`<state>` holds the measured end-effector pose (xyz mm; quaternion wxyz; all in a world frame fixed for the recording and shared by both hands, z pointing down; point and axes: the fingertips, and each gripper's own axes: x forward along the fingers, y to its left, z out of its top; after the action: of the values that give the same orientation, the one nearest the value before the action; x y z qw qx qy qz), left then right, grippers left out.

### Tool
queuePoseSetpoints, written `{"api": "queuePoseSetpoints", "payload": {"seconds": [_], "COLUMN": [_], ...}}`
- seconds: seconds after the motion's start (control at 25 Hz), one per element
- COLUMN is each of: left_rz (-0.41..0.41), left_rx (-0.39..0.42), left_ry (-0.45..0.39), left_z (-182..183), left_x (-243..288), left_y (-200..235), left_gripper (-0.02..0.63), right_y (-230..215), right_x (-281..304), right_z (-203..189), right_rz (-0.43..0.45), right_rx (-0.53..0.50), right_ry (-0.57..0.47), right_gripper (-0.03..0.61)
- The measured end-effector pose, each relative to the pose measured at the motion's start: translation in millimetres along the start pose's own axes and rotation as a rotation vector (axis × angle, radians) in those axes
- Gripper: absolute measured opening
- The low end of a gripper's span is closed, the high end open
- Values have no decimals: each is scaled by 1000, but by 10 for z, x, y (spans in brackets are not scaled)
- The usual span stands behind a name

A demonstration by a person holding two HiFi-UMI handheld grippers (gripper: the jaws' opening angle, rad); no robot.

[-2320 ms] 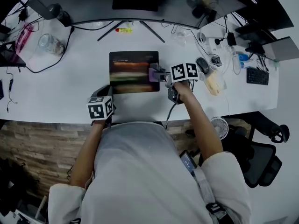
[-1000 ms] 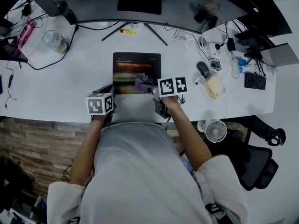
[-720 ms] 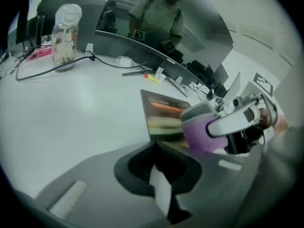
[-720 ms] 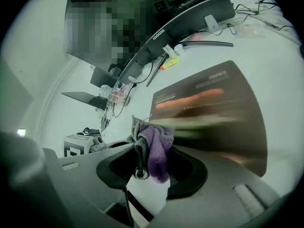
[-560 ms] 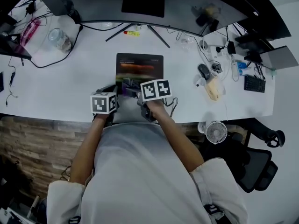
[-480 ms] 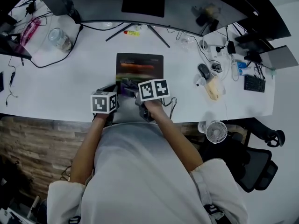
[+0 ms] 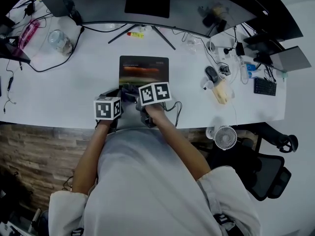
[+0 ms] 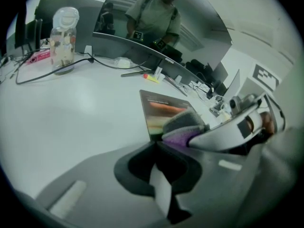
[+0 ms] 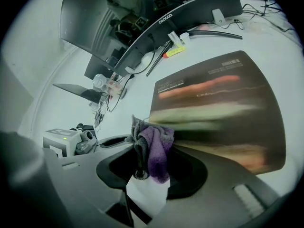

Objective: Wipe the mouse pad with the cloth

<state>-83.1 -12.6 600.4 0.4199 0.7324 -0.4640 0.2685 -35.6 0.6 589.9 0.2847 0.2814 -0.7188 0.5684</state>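
The dark mouse pad [image 7: 143, 69] [image 9: 223, 103] [image 8: 161, 109] lies flat on the white desk [image 7: 74, 82], in front of the monitor stand. My right gripper [image 7: 132, 91] [image 9: 147, 172] is shut on a bunched purple and grey cloth [image 9: 154, 151] [image 8: 184, 126] [image 7: 129, 88]. It holds the cloth at the pad's near left corner. My left gripper [image 7: 110, 95] [image 8: 159, 177] rests on the desk just left of that corner. Its jaws are together with nothing between them. In the left gripper view the right gripper [image 8: 228, 133] sits close by on the right.
A glass jar [image 7: 59, 41] [image 8: 62, 42] and black cables stand at the far left. A yellow marker [image 7: 134, 34] lies by the monitor stand. A mouse [image 7: 211, 73], chargers and a keyboard [image 7: 264, 86] crowd the right. A small fan [image 7: 225, 137] sits below the desk's near edge.
My right gripper has carried the cloth from the pad's right edge leftward and nearer, to the near left corner. The left gripper has stayed in place.
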Motion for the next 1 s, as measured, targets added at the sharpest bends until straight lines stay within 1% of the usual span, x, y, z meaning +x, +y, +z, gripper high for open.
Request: {"api": "queuePoseSetpoints", "payload": {"seconds": [0.32,1.0], "left_rz": [-1,-9], "left_rx": [0,-7], "left_ry": [0,2], "left_z": [8,5], "left_x": [-20,-6], "left_y": [18,-4], "left_gripper": [0,0], "right_y": [-6,-185], "right_x": [-1,-155], "right_z": [4,-20], "right_rz": [28,42], "right_rx": [26,68], "right_ry": [10,1], "right_gripper": [178,178]}}
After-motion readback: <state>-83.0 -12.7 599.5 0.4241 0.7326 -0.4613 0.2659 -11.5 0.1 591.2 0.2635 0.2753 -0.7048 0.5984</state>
